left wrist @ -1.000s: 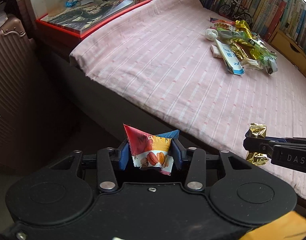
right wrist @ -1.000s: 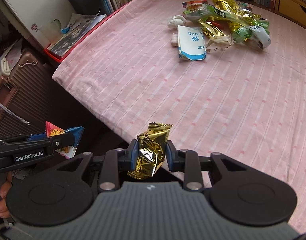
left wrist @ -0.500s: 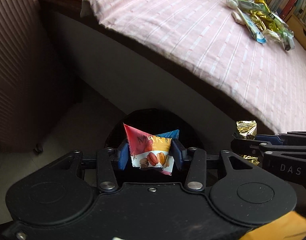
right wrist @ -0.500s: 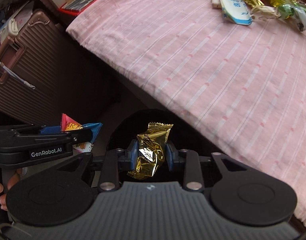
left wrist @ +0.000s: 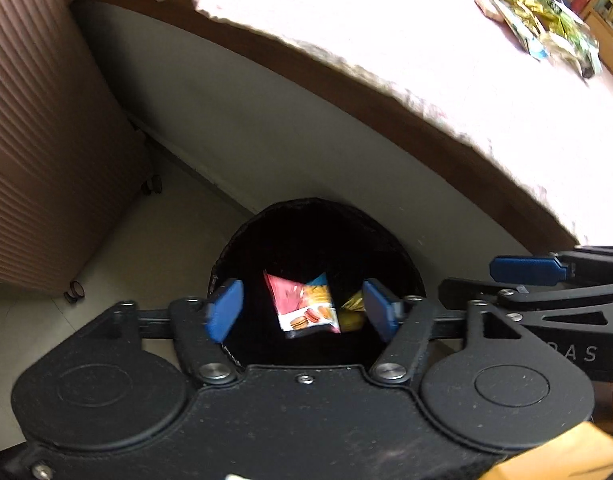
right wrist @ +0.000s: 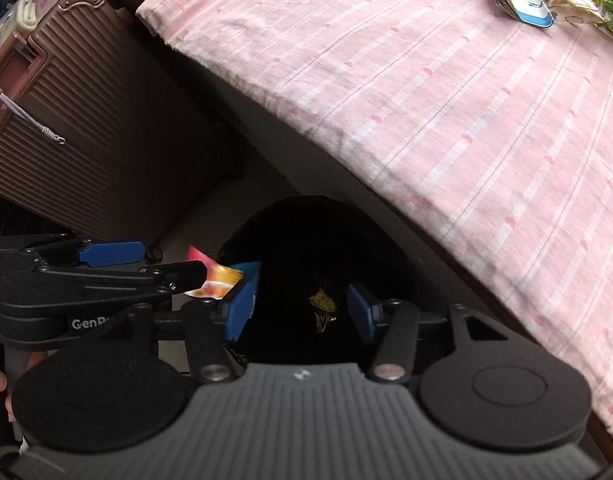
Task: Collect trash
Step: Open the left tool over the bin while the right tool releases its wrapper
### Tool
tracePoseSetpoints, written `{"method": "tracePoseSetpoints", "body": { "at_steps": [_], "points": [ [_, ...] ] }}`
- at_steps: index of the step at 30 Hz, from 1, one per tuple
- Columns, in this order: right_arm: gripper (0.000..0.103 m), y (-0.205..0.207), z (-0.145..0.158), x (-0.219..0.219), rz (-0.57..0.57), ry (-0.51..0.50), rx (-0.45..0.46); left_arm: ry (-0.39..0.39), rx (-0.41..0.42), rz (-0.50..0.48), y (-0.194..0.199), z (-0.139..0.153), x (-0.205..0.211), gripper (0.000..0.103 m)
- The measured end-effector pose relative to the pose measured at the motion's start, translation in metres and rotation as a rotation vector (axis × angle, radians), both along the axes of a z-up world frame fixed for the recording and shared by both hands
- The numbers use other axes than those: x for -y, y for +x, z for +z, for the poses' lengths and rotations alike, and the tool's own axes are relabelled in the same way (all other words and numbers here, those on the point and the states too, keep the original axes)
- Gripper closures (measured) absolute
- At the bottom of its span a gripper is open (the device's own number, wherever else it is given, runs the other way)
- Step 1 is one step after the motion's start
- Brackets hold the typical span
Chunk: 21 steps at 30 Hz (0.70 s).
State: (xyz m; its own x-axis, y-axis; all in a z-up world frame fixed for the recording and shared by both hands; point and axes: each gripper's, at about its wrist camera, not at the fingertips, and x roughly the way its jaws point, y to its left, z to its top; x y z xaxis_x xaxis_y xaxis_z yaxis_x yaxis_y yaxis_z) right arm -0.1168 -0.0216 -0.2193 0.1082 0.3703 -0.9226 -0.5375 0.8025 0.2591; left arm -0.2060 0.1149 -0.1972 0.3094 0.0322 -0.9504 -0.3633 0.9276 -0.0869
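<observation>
Both wrappers have left my claws since half a second ago, when each was still pinched between its blue pads. From the left wrist camera I see my left claw (left wrist: 304, 310) with its jaws opening and wide apart, and the red and blue macaron snack wrapper (left wrist: 306, 308) loose between them, touching neither pad, down inside the round black trash bin (left wrist: 318, 216) on the floor. Just to its right a bit of the crinkled gold foil wrapper (left wrist: 352, 310) lies in the same bin.

My right claw (right wrist: 302, 306) is opening too, with nothing pressed by its pads. Its camera shows the gold foil wrapper (right wrist: 323, 308) deep in the dark of the bin (right wrist: 318, 216), dimmer than in the left view. What this camera gives that the other does not: the macaron wrapper (right wrist: 216, 282) appears as an orange and white blur beside the tip of the left claw (right wrist: 154, 260), at the bin's left rim, so I cannot tell from here whether it has landed.

The left view shows the right claw (left wrist: 526, 280) from the side, at the bin's right rim. Both views show the pink striped bed sheet (right wrist: 446, 100), the remaining pile of green and gold wrappers (left wrist: 542, 20) far across the bed, and the ribbed brown suitcase (left wrist: 46, 140) standing on the floor
</observation>
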Motion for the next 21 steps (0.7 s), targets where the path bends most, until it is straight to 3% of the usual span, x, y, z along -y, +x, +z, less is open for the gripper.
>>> {"method": "tracePoseSetpoints", "body": {
  "at_steps": [10,18,21],
  "points": [
    [0.033,0.007,0.008,0.003,-0.031,-0.001,0.027,0.038,0.045,-0.009,0.011,0.014,-0.003,0.024],
    [0.029,0.009,0.039,0.027,-0.07,0.041,0.101,0.005,0.137,-0.022,0.023,0.042,-0.004,0.022],
    [0.028,0.016,0.057,0.038,-0.104,0.059,0.138,0.039,0.181,-0.036,0.032,0.058,0.0,0.022]
  ]
}}
